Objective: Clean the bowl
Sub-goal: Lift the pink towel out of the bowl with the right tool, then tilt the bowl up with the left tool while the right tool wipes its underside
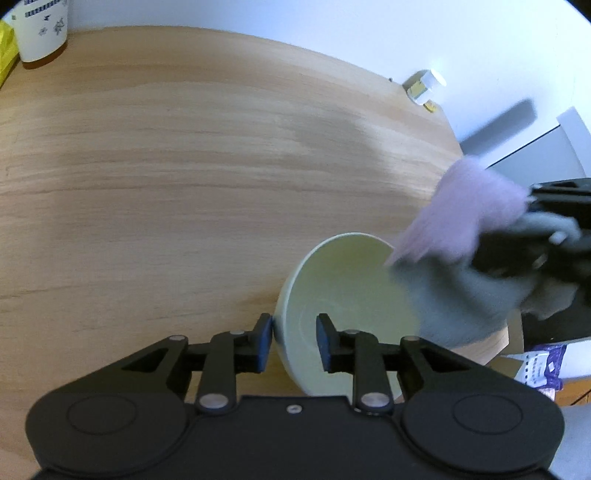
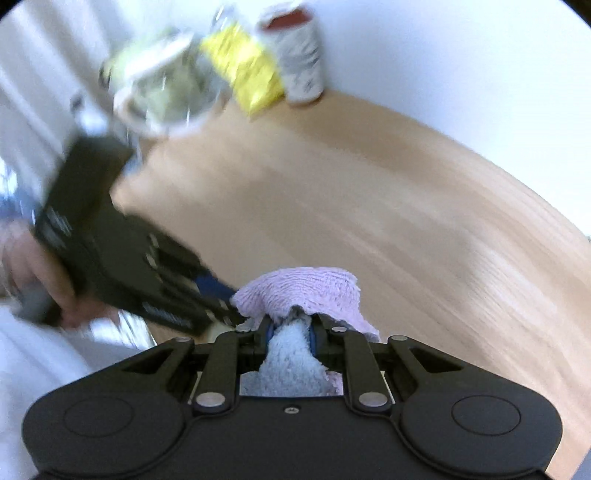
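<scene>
A pale green bowl is tilted above the wooden table. My left gripper is shut on its near rim, one finger outside the wall and one inside. My right gripper is shut on a pink and grey-blue cloth. In the left wrist view the cloth hangs blurred over the bowl's far right rim, with the right gripper behind it. The bowl is hidden in the right wrist view, where the left gripper shows at left, held by a hand.
A patterned paper cup and a yellow packet stand at the table's far left; both show blurred in the right wrist view, cup, packet. A small white-capped jar sits at the far right edge. A glass container is blurred.
</scene>
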Demonstrator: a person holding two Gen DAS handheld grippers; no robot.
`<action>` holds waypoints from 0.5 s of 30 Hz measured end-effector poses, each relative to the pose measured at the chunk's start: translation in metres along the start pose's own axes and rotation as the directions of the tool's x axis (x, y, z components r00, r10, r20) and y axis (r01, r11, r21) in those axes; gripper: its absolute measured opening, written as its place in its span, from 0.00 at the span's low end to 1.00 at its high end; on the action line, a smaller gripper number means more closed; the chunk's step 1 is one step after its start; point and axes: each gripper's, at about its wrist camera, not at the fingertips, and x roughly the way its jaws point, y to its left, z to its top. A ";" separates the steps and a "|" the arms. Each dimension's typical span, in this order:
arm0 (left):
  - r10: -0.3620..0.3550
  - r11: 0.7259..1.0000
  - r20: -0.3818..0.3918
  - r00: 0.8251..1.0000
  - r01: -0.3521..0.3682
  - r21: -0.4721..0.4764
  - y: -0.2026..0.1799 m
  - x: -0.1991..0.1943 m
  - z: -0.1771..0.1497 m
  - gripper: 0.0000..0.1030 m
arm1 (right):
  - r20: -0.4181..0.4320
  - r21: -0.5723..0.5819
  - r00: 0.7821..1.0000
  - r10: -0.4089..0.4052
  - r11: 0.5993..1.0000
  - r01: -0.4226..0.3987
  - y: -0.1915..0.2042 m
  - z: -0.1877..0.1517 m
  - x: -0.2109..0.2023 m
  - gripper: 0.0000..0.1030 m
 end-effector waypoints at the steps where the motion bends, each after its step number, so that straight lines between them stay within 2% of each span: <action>1: 0.004 1.000 -0.005 1.000 -0.004 0.002 0.000 0.002 0.001 0.24 | 0.024 0.033 1.000 0.009 0.999 -0.010 -0.007 -0.002 -0.005 0.19; 11: 0.045 0.999 -0.063 0.997 -0.043 0.031 -0.007 0.019 0.005 0.23 | 0.105 0.253 0.994 -0.028 0.968 0.001 -0.051 -0.042 -0.022 0.19; 15: 0.078 0.996 -0.082 0.994 -0.074 0.056 -0.011 0.023 0.007 0.21 | 0.102 0.280 0.994 -0.033 0.960 0.003 -0.053 -0.053 -0.016 0.19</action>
